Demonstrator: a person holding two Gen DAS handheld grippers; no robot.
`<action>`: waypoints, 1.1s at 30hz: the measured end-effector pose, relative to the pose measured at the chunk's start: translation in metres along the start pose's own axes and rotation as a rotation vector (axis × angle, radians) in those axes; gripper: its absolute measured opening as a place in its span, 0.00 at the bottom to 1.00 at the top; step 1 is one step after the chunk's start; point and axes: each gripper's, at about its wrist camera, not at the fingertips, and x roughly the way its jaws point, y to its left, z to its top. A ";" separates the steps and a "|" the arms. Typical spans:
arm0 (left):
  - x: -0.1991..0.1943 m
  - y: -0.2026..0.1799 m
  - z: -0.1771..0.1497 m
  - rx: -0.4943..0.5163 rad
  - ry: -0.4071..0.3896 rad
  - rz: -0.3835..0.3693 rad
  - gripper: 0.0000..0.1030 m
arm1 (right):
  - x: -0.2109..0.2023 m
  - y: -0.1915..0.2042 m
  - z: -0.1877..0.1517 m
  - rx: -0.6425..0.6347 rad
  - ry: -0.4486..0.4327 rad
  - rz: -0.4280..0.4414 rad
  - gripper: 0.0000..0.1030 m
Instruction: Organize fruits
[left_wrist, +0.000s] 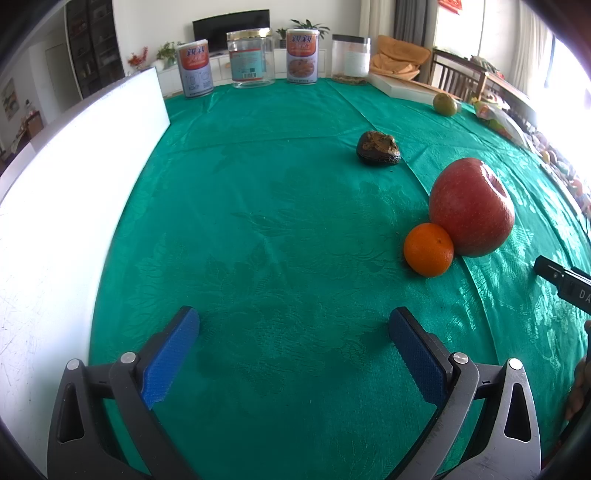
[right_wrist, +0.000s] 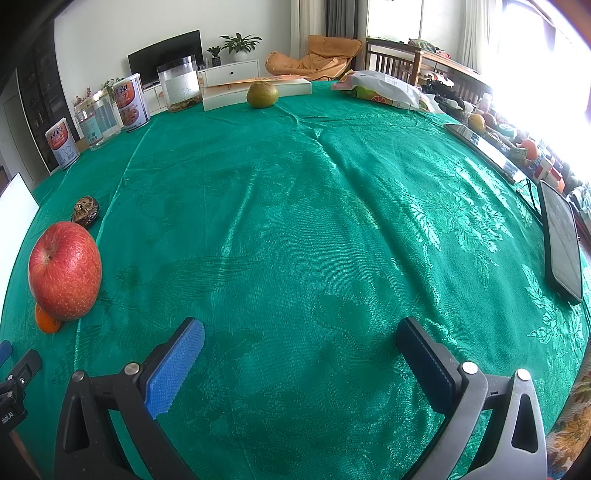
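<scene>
Both tongs released, empty: left tongs (left_wrist: 293, 325), right tongs (right_wrist: 300, 338). Apple (left_wrist: 471, 207) touching tangerine (left_wrist: 428, 249) at 2 o'clock, probably grouped.

Green-clothed counter (right_wrist: 295, 221): red apple (right_wrist: 64, 269) touching small orange (right_wrist: 47, 321) at nine o'clock, dark avocado (right_wrist: 85, 210) beyond, green citrus (right_wrist: 262, 95) at twelve, phone (right_wrist: 561, 243) at three.

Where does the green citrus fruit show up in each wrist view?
Left wrist: the green citrus fruit sits far upper right, near the table's back edge, by the white box.
Right wrist: the same fruit sits top centre, directly in front of that box.
Shared landmark: the red apple.
</scene>
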 end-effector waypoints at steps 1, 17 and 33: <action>0.000 0.000 0.000 0.000 0.000 0.000 0.99 | 0.000 0.000 0.000 0.000 0.000 0.000 1.00; 0.000 0.000 0.000 0.000 0.000 0.000 0.99 | 0.000 0.000 0.000 0.000 0.000 0.000 1.00; -0.016 -0.024 0.004 0.123 -0.020 -0.155 0.98 | 0.000 0.000 0.000 0.000 0.000 0.000 1.00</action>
